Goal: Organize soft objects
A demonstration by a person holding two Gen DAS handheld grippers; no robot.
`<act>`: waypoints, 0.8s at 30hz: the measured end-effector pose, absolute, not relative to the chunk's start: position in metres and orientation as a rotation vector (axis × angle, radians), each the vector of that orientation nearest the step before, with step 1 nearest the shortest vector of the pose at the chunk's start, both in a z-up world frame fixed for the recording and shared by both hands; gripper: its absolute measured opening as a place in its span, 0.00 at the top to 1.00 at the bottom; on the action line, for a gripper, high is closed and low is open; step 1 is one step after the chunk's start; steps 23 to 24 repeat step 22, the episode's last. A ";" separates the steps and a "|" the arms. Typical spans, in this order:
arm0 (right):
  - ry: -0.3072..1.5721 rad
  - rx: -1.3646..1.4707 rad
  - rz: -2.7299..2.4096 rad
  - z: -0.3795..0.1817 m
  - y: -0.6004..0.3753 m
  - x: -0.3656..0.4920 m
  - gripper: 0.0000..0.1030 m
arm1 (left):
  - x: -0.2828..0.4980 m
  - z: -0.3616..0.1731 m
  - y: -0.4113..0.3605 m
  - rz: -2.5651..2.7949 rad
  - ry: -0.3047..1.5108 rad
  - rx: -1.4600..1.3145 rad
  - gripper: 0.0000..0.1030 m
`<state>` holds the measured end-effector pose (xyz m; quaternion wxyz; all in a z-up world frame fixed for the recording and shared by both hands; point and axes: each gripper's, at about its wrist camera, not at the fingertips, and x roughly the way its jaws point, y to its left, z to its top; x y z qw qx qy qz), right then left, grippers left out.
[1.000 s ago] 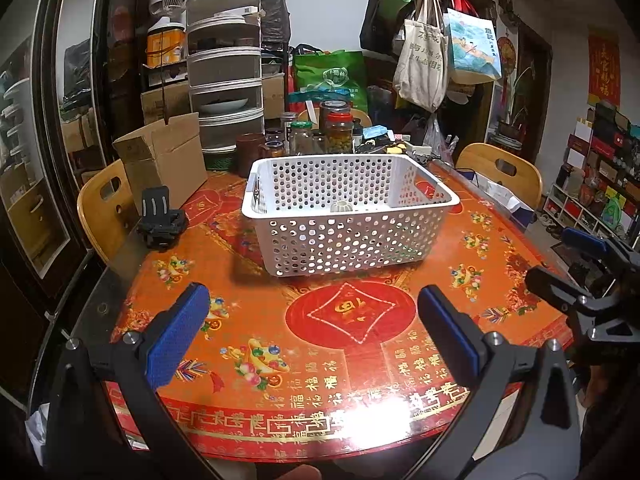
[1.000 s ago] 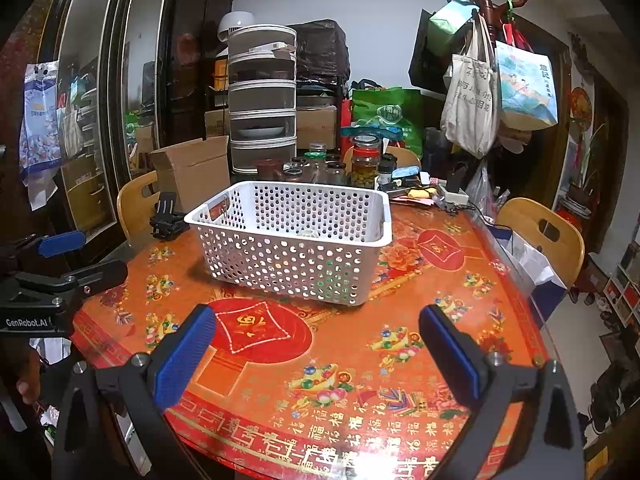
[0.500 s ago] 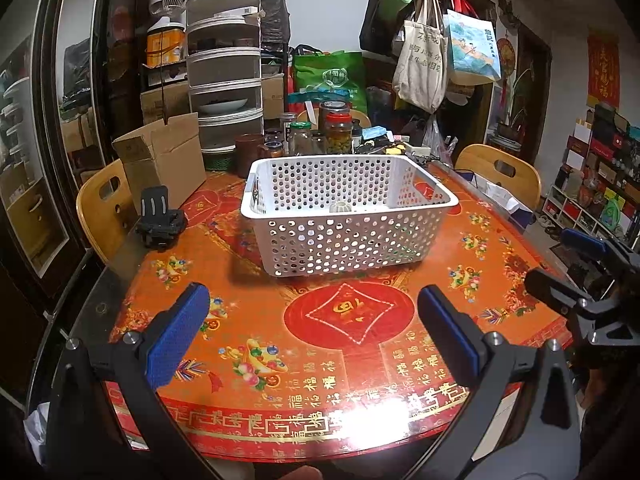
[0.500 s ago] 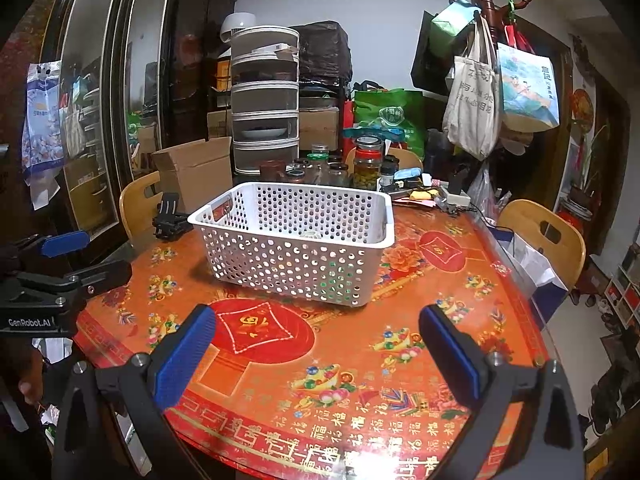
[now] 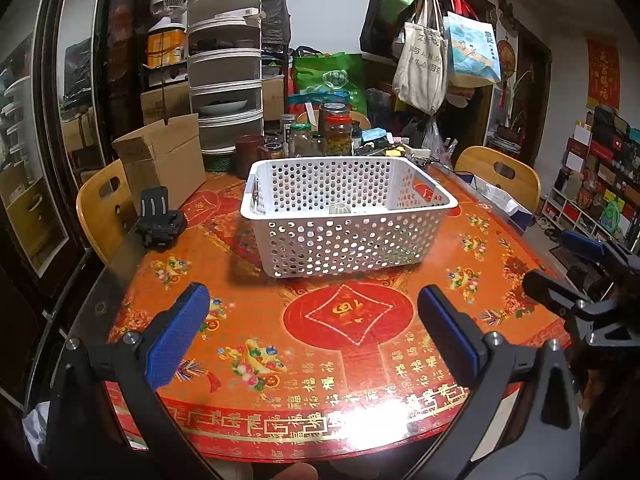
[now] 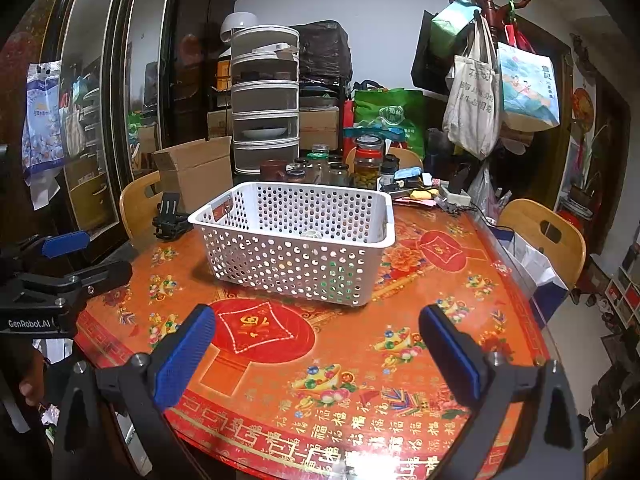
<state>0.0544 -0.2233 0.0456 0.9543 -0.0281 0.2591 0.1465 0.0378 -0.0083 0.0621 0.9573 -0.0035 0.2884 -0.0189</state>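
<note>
A white perforated plastic basket (image 5: 348, 236) stands in the middle of the round red patterned table (image 5: 348, 320); it also shows in the right wrist view (image 6: 296, 256). A small pale round object (image 5: 340, 209) peeks over its near rim, also in the right wrist view (image 6: 310, 234); something green shows through the holes (image 6: 334, 280). My left gripper (image 5: 314, 320) is open and empty above the table's near edge. My right gripper (image 6: 316, 340) is open and empty, to the right of the left one (image 6: 68, 256).
An open cardboard box (image 5: 164, 160) and a black camera mount (image 5: 160, 224) stand at the table's left. Jars (image 5: 338, 132) and clutter crowd the far side. Wooden chairs (image 5: 500, 174) flank the table. A stacked drawer unit (image 5: 226, 76) and a coat rack with bags (image 5: 428, 60) stand behind.
Both views have shifted very slightly; the basket and both open grippers stay as they were.
</note>
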 end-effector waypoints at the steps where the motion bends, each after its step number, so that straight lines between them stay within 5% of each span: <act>1: 0.526 -0.057 0.298 0.045 -0.223 0.054 0.02 | 0.038 0.062 -0.008 -0.037 0.584 -0.007 0.00; 24: 0.521 -0.065 0.304 0.042 -0.220 0.054 0.02 | 0.034 0.065 -0.008 -0.036 0.555 -0.002 0.00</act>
